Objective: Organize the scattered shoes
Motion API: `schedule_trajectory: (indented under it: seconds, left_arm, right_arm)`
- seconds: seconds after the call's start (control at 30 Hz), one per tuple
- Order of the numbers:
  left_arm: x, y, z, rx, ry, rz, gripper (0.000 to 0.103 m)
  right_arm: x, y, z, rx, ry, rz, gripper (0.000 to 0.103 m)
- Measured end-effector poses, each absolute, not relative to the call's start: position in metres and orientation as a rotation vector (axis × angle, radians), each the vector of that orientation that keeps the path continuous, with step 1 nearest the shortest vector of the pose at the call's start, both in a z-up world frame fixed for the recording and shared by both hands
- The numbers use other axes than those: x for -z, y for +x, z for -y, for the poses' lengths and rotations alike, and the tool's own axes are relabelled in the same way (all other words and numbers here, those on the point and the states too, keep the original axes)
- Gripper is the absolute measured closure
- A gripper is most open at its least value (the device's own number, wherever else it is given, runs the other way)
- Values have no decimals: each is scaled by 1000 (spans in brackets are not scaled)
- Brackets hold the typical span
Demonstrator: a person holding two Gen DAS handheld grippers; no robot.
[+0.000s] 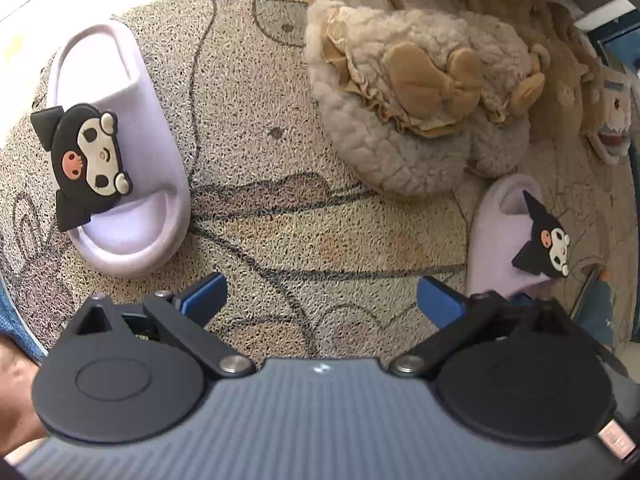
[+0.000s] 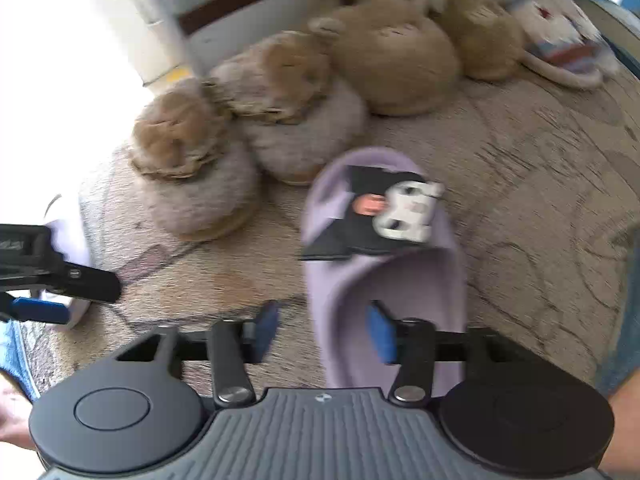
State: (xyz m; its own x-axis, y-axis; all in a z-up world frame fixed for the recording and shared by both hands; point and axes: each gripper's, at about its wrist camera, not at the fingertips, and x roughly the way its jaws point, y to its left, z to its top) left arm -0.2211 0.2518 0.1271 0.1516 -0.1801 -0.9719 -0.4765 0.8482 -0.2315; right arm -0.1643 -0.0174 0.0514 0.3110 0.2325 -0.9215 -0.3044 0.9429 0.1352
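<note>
Two purple slides with a black-and-white cartoon charm lie on a looped doormat (image 1: 280,140). One purple slide (image 1: 132,184) lies to the left of my left gripper (image 1: 320,300), which hovers open over bare mat with nothing between its fingers. The other purple slide (image 2: 400,280) lies under my right gripper (image 2: 324,330), and it also shows at the right in the left wrist view (image 1: 504,240). The right jaws stand narrow astride its left side wall. One pad is inside the slide; the other is outside, with a strip of mat between pad and wall. The right wrist view is blurred.
A pair of fluffy cream slippers (image 1: 400,120) with tan bows sits behind both slides, seen too in the right wrist view (image 2: 200,184). Brown plush slippers (image 2: 400,60) and a white striped slipper (image 2: 560,32) line the back. The left gripper's finger (image 2: 60,280) juts in at the left.
</note>
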Motion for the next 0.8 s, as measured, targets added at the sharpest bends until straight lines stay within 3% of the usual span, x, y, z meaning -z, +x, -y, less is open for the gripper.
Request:
schedule_trajectory:
  seconds: [0.07, 0.13, 0.47, 0.63, 0.67, 0.73, 0.8]
  left_arm:
    - [-127, -222, -251, -224, -557, -1425, 0]
    - [-126, -223, -253, -227, -557, -1425, 0]
    - [-122, -235, -284, -274, -658, -1419, 0]
    - [-123, -242, -299, -300, -689, -1404, 0]
    - [-123, -243, -302, -308, -696, -1403, 0]
    - [-122, -246, -308, -323, -711, -1401, 0]
    - [-121, -247, -311, -329, -722, -1401, 0]
  right_arm:
    - [-48, -167, 12, -346, -78, -1192, 69]
    - [-43, -167, 13, -316, -15, -1189, 95]
    - [-56, -166, 15, -214, 621, -1290, 93]
    - [-54, -159, -3, -345, 772, -1356, 55]
    - [-62, -157, -6, -388, 716, -1353, 53]
    - [-77, -153, -11, -461, 601, -1343, 33]
    - [-101, -152, -21, -545, 317, -1293, 31]
